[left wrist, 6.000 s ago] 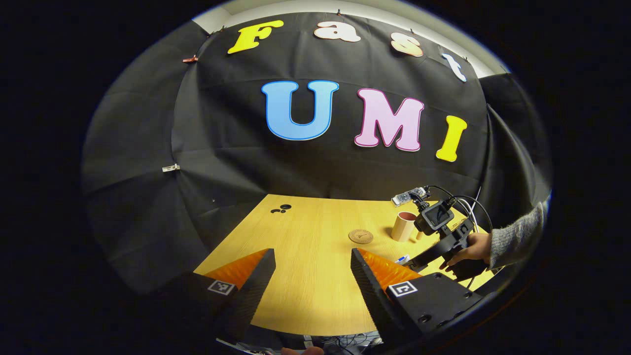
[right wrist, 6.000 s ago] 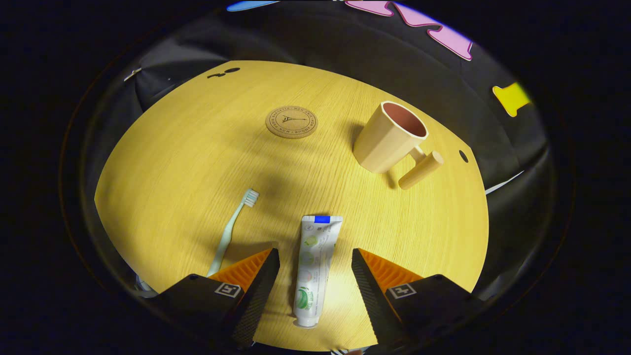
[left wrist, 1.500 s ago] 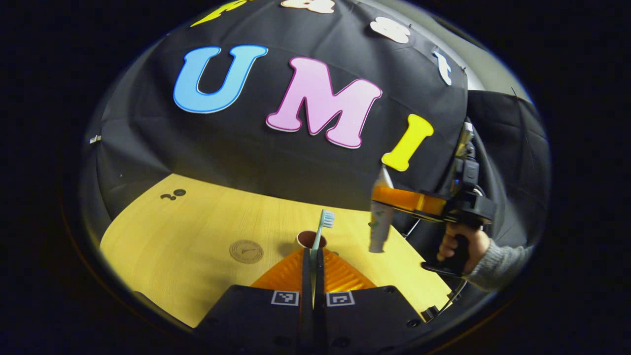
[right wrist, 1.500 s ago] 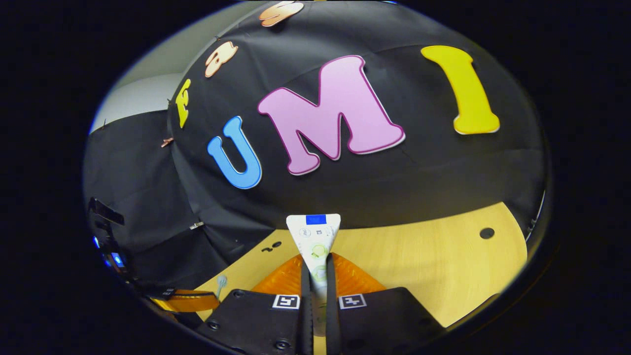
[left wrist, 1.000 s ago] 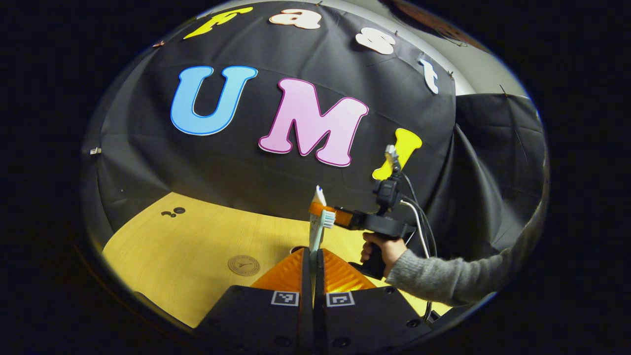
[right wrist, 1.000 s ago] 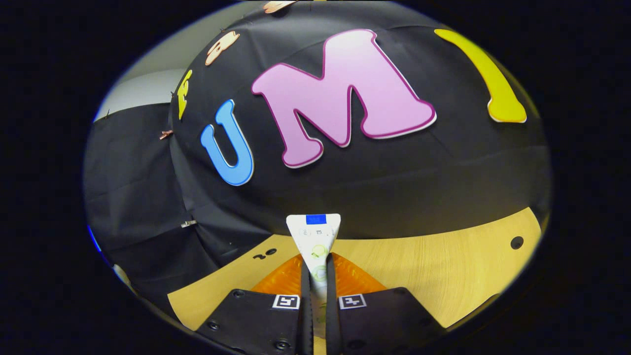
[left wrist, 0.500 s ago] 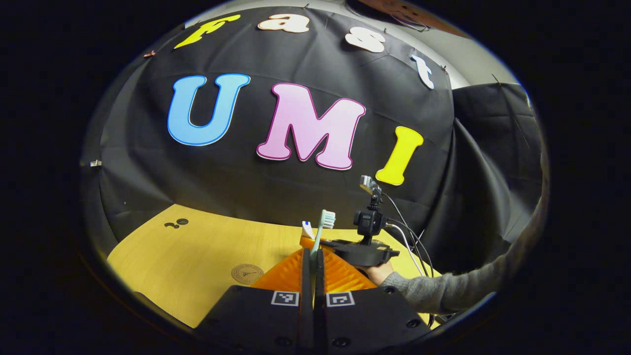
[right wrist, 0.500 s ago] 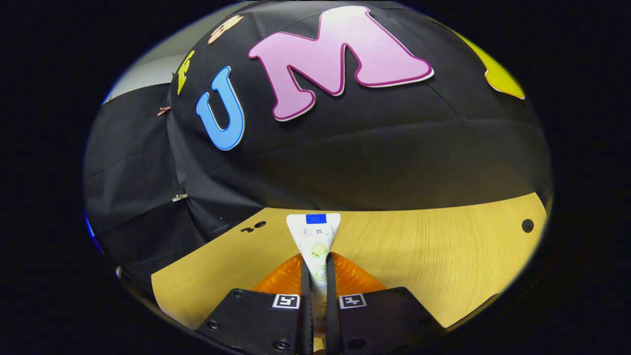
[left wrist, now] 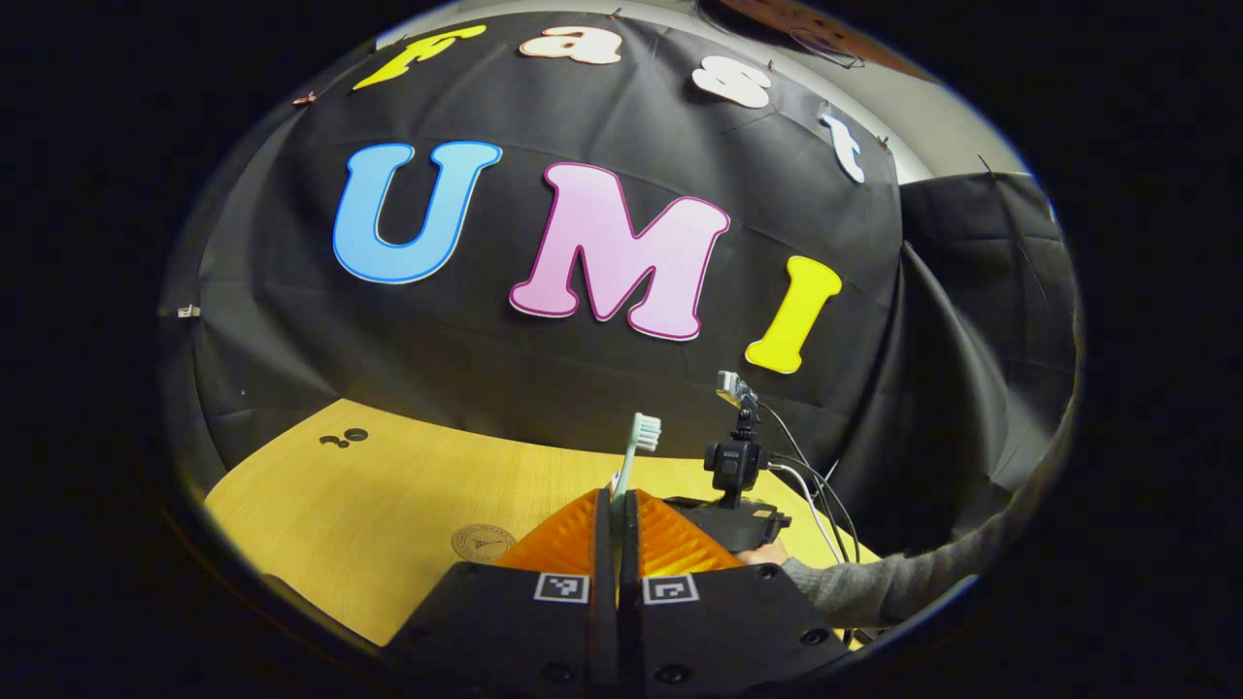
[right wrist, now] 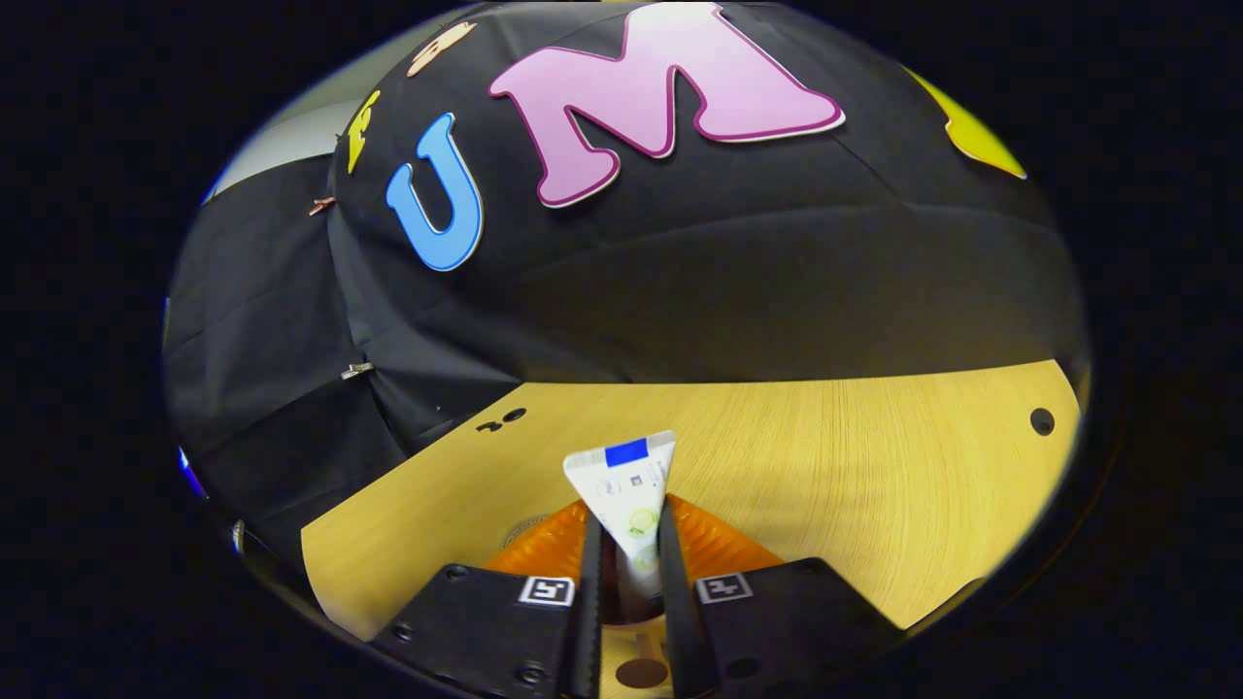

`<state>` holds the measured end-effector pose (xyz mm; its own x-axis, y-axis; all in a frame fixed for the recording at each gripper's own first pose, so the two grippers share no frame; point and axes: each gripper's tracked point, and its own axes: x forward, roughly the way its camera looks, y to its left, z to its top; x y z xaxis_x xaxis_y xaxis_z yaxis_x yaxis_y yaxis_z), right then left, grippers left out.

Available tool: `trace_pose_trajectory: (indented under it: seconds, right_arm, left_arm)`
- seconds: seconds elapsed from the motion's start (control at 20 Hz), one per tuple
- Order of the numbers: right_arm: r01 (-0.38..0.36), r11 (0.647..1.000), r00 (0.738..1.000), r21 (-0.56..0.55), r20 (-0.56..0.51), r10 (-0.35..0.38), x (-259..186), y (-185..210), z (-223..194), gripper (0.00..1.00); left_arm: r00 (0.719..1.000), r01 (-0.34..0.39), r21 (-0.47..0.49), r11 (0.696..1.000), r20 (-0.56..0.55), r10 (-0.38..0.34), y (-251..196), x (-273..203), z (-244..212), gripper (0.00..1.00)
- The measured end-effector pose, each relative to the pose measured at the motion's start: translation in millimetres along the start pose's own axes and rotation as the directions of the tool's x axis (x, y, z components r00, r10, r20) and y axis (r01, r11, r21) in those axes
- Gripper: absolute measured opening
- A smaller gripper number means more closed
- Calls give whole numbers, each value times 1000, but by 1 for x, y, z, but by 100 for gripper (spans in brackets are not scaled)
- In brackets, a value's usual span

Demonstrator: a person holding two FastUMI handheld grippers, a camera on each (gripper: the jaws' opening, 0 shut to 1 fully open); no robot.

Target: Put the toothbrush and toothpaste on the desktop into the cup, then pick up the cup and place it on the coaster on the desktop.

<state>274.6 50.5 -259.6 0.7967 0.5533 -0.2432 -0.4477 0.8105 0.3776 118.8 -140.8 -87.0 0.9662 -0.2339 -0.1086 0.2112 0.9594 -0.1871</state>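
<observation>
The right gripper (right wrist: 626,544), jaws just parted, lets the upright toothpaste (right wrist: 626,490) stand in the cup (right wrist: 621,597) directly below (near the table's front edge), while the left gripper (left wrist: 616,515) clamps the upright toothbrush (left wrist: 633,449).

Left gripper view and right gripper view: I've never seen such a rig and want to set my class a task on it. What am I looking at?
A person holds a two-finger tool in each hand; a camera on each looks along its fingers. Left gripper view: the left tool is shut on a toothbrush, above a wooden table with a round coaster. Right gripper view: the right tool, fingers slightly apart, has a toothpaste tube between them, apparently over the cup.
</observation>
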Motion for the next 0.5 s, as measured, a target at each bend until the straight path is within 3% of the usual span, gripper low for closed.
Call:
trace_pose_trajectory:
  seconds: [0.15, 0.5]
  right_arm:
    - [-8, 999, 1000, 35, 19, 7, -8, 6, 11, 37]
    - [47, 994, 994, 97, 92, -56, -58, -15, 40, 77]
  left_arm:
    - [1000, 0, -23, 1000, 17, 0, 2, 7, 5, 6]
    - [988, 3, -122, 993, 154, 16, 14, 62, 35, 6]
